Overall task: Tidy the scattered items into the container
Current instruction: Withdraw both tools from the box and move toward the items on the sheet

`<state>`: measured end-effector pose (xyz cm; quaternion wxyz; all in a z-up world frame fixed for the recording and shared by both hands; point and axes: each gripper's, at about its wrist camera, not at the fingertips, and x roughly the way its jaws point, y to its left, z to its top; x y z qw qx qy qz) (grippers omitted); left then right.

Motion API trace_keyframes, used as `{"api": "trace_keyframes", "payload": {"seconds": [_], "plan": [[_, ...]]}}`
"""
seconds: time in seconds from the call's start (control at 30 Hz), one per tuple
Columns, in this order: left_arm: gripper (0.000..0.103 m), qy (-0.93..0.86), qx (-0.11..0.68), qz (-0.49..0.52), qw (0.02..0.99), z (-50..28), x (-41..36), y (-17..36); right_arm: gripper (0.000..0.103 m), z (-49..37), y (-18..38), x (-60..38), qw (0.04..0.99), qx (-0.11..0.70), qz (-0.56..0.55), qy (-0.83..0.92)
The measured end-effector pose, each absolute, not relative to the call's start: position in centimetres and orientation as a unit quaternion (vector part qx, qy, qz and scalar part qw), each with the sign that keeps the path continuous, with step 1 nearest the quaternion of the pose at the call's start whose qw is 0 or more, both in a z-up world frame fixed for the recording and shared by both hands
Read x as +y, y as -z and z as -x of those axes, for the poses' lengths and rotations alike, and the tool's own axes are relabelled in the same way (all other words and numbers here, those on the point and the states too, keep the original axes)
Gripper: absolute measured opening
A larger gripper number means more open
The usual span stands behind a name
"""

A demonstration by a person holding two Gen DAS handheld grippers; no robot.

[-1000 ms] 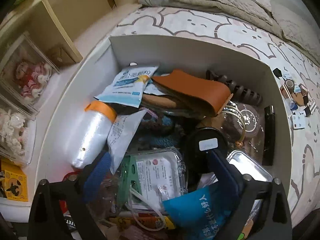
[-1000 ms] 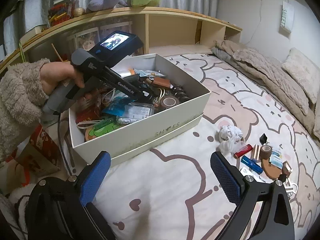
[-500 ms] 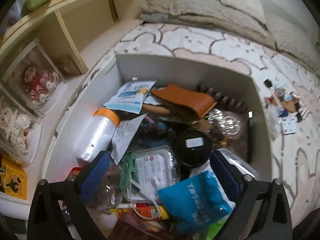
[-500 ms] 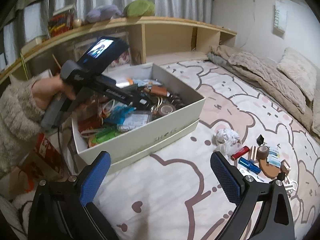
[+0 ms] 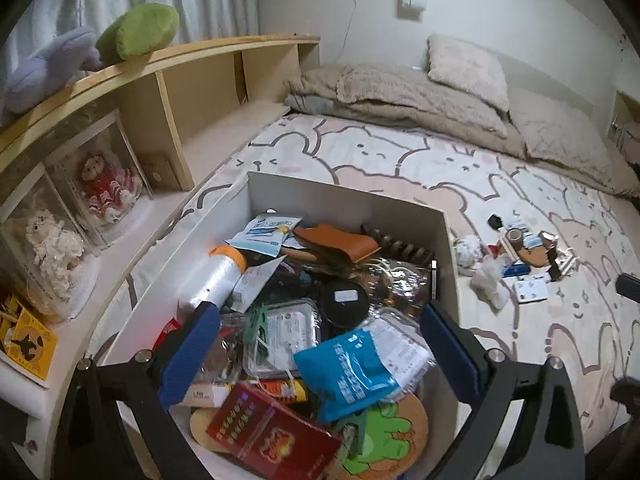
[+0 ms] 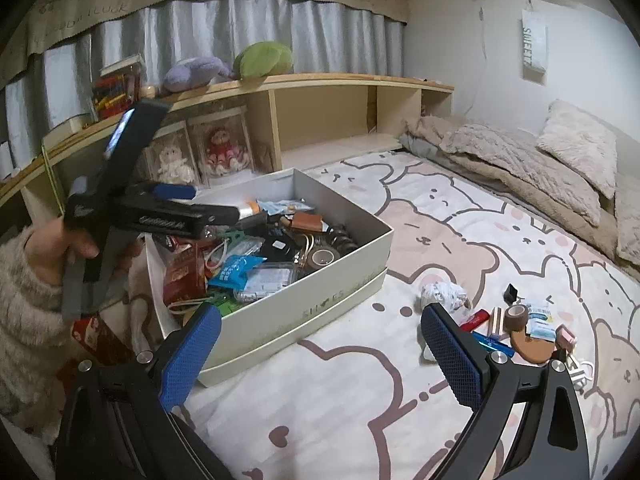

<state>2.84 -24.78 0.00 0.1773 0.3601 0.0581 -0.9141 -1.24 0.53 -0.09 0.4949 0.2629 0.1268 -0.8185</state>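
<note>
The white box [image 6: 304, 300] sits on the bear-print bedsheet [image 6: 440, 224], filled with packets; the left gripper [image 5: 320, 344] has risen above it since the earlier frame, jaws spread wide and empty. The right gripper [image 6: 320, 356] hovers likewise spread and empty over the sheet, with the scattered items [image 6: 516, 328] lying well apart from the box beside its right finger.

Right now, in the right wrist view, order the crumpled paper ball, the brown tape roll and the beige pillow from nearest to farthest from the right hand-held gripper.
1. Crumpled paper ball, just beyond the right finger.
2. Brown tape roll, farther right.
3. Beige pillow, far back right.
</note>
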Motion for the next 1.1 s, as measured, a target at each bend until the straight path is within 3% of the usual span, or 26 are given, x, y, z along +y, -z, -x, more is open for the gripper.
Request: {"api": "trace_keyframes", "payload": {"seconds": [1.1], "plan": [[0.103, 0.944, 0.039, -0.279, 0.174, -11.4, -17.9, -2.2, 0.103, 0.0, -0.7, 4.3, 0.487, 0.077, -0.225, 0.841]]}}
